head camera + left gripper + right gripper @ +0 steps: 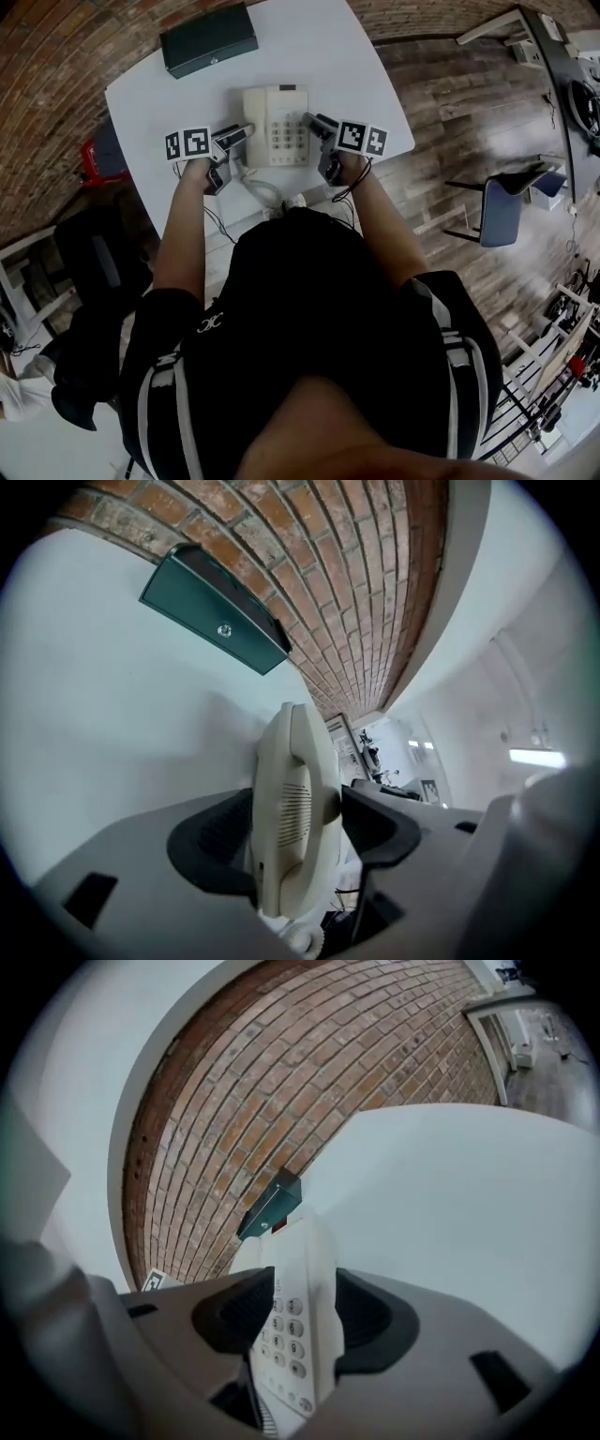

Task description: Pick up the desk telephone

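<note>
At frame centre, telephone [277, 125]: my left claw [242, 134] and right claw [317, 122] both gape astride its sides; close evenly, then lift level.

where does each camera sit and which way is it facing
head view: on the person's head, facing steeply down at the white table and telephone; shows torso, both forearms, left gripper, right gripper.
left gripper view: on the left gripper, facing along its own jaws, which flank the telephone's handset side, toward the brick wall.
right gripper view: on the right gripper, facing along its own jaws, which flank the keypad side.
shared: all three show the telephone and green box.
</note>
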Demonstrator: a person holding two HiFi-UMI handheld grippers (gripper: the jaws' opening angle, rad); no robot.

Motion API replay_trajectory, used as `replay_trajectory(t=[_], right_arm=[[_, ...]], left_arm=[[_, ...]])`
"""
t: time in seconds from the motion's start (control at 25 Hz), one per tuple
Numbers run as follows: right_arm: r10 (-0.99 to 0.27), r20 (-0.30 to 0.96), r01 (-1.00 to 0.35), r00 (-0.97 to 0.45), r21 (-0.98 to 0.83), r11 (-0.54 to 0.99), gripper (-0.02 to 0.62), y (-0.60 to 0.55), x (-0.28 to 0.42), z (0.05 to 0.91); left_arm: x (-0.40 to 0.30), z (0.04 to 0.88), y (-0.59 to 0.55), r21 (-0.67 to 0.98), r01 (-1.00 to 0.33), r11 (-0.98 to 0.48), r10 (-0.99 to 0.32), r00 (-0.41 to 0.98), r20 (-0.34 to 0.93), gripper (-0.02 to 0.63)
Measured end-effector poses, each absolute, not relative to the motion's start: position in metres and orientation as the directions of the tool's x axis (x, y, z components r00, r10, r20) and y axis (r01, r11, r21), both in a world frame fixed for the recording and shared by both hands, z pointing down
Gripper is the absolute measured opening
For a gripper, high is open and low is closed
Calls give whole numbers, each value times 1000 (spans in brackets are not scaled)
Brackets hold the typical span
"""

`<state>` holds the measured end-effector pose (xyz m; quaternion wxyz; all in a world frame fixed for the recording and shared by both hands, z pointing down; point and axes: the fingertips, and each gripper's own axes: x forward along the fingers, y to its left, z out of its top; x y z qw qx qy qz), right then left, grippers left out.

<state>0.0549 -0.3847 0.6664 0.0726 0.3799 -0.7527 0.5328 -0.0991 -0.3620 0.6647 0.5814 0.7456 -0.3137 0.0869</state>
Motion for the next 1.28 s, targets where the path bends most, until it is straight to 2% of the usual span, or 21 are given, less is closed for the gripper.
replay_trajectory(t=[0.28, 0.72, 0.84, 1.04, 1.28], right_arm=[[-406, 480, -564, -778, -818, 112, 195, -385, 45, 683], [-358, 480, -542, -801, -835, 93, 195, -385, 35, 696], [-349, 476, -534, -807, -840, 90, 196, -386, 34, 698], [-342, 471, -526, -813, -846, 85, 196, -385, 34, 698], [-340, 485, -542, -806, -835, 93, 195, -384, 34, 698]], left_arm=[[-88, 665, -368, 880, -454, -135, -318, 861, 396, 287], [-83, 671, -372, 905, -401, -143, -268, 896, 354, 298], [-83, 674, -373, 900, -408, -152, -264, 894, 361, 328], [-80, 676, -372, 920, -370, -130, -253, 909, 330, 328], [-83, 676, -372, 922, -367, -123, -283, 903, 322, 328]])
